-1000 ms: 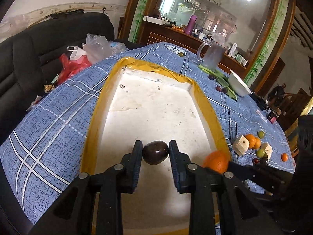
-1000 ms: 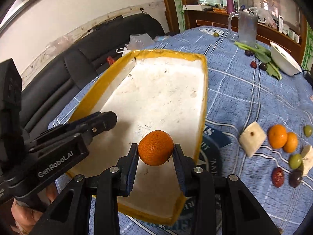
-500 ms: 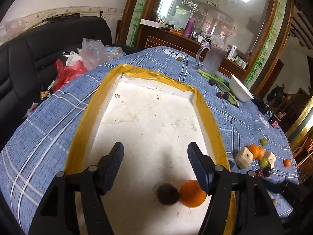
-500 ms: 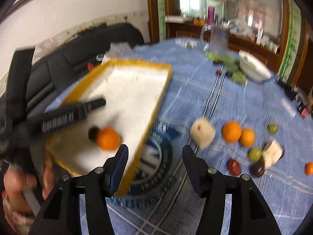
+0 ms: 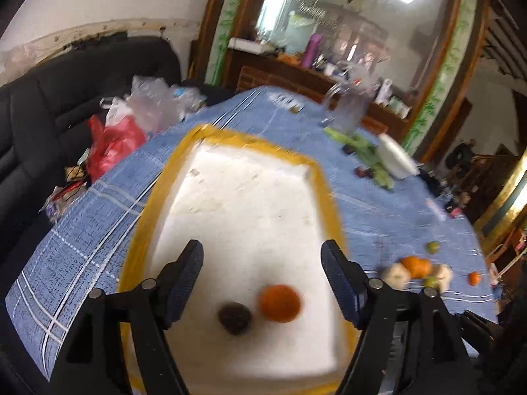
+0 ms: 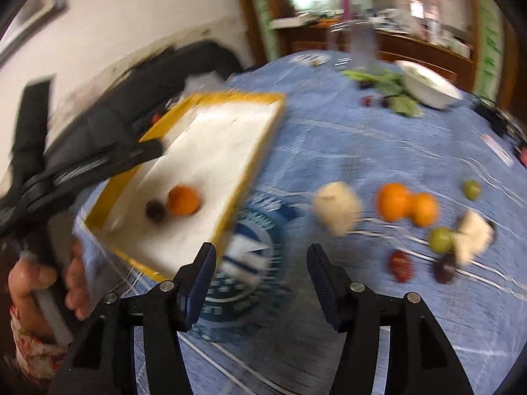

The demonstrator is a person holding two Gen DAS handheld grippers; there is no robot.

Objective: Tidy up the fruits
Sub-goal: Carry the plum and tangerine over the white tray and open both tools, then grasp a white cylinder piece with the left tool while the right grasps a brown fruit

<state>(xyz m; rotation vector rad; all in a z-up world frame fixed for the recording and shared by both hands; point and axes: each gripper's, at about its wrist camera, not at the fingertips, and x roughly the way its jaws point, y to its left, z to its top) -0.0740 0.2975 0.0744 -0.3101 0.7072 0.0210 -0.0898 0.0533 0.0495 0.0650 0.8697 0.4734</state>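
While you're swinging the right gripper [image 6: 260, 263] over with jaws wide and empty, aim for the oranges [image 6: 406, 204] at right; left gripper [image 5: 262, 270], just opened, is hovering over the tray [image 5: 230, 138] fruit.

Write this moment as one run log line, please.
left claw: open, empty | right claw: open, empty | orange and dark fruit: in tray

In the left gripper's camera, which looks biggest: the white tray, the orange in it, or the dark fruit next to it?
1. White tray, by far the biggest.
2. Orange.
3. Dark fruit, a bit smaller than the orange. They sit side by side, so nearness hardly matters.
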